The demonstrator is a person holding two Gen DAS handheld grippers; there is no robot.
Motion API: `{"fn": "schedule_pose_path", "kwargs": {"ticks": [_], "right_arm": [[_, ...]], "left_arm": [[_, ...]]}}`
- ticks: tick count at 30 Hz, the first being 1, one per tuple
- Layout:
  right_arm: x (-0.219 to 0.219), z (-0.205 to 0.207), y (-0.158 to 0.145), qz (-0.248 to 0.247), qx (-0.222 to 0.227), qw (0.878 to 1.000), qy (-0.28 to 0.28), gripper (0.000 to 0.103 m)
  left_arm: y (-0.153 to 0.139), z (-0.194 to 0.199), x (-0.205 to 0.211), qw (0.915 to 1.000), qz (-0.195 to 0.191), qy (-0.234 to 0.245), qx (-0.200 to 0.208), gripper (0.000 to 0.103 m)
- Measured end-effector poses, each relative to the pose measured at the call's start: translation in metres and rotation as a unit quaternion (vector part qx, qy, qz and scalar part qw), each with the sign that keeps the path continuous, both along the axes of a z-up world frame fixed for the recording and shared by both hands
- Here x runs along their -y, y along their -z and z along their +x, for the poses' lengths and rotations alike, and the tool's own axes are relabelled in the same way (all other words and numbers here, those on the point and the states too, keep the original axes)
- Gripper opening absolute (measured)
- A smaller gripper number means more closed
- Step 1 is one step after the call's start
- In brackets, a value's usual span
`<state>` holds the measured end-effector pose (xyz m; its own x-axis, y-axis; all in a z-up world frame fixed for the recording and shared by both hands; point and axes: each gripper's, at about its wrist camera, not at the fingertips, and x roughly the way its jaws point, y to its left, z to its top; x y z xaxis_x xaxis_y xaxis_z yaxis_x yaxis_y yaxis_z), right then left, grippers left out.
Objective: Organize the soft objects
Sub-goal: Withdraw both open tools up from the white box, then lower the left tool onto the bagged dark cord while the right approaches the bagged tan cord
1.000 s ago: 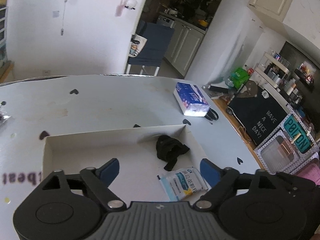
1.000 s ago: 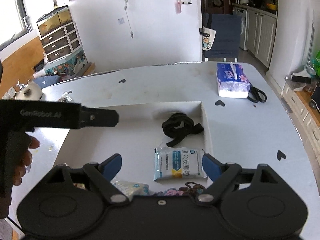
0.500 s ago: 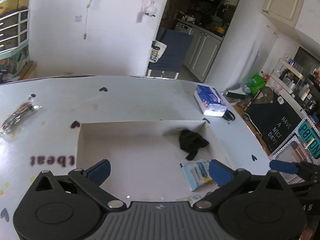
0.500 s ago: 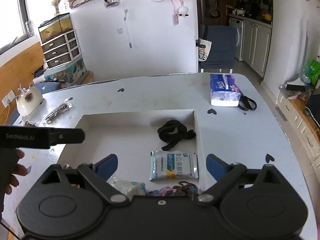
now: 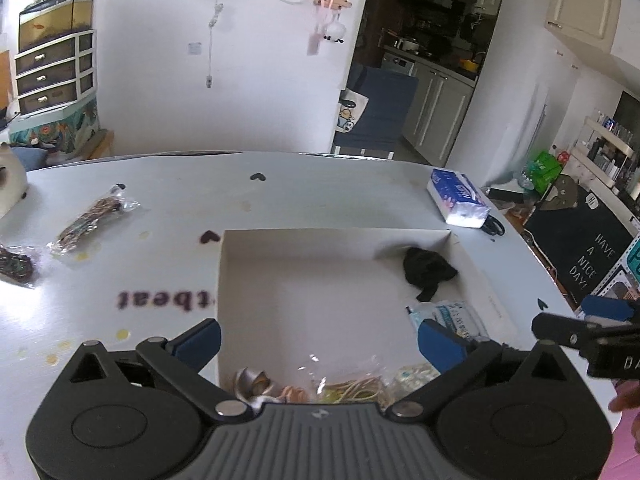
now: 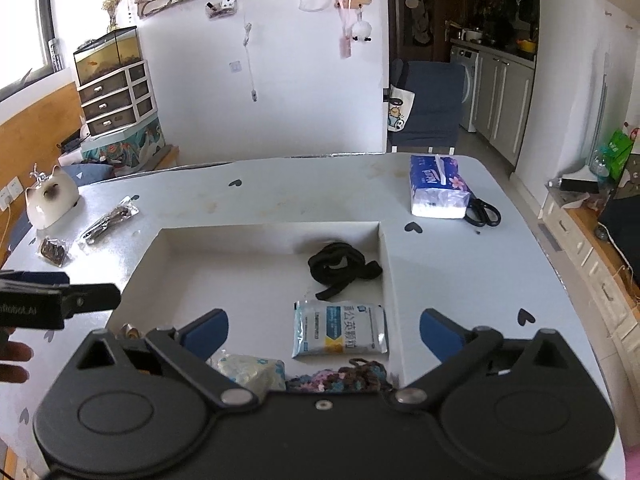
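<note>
Both claws gape wide and empty, the left claw [image 5: 318,338] and right claw [image 6: 324,328] hovering above the white box [image 6: 264,232] on the counter [image 6: 460,272].

The box [image 6: 264,232] floor is bare across its far-left half, open from above. Along its right wall lie a black strap [image 6: 340,266] and a sachet [image 6: 340,330]; its near edge is crowded with a packet [image 6: 252,372] and a crochet piece [image 6: 340,376]. Left of the box, two bags [image 6: 108,220] and a cat figure [image 6: 50,198] take up table [image 6: 460,272] space; tissues [image 6: 438,192] and scissors [image 6: 484,212] sit far right.
</note>
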<state>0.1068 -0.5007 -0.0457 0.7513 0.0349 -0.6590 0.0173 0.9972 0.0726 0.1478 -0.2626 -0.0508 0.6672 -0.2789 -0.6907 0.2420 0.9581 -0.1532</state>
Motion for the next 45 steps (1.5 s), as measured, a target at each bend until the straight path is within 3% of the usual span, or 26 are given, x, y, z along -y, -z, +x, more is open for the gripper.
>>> {"fn": "schedule_pose_path", "kwargs": {"ticks": [22, 45], "right_arm": [[-0.081, 0.013, -0.002, -0.008, -0.002, 1.0, 0.016, 0.103], [-0.24, 0.092, 0.002, -0.011, -0.011, 0.999, -0.029, 0.103]], "left_arm": [[0.001, 0.009, -0.078, 0.9999, 0.013, -0.002, -0.005, 0.103], [0.003, 0.062, -0.241, 0.9976, 0.018, -0.067, -0.011, 0.103]]}}
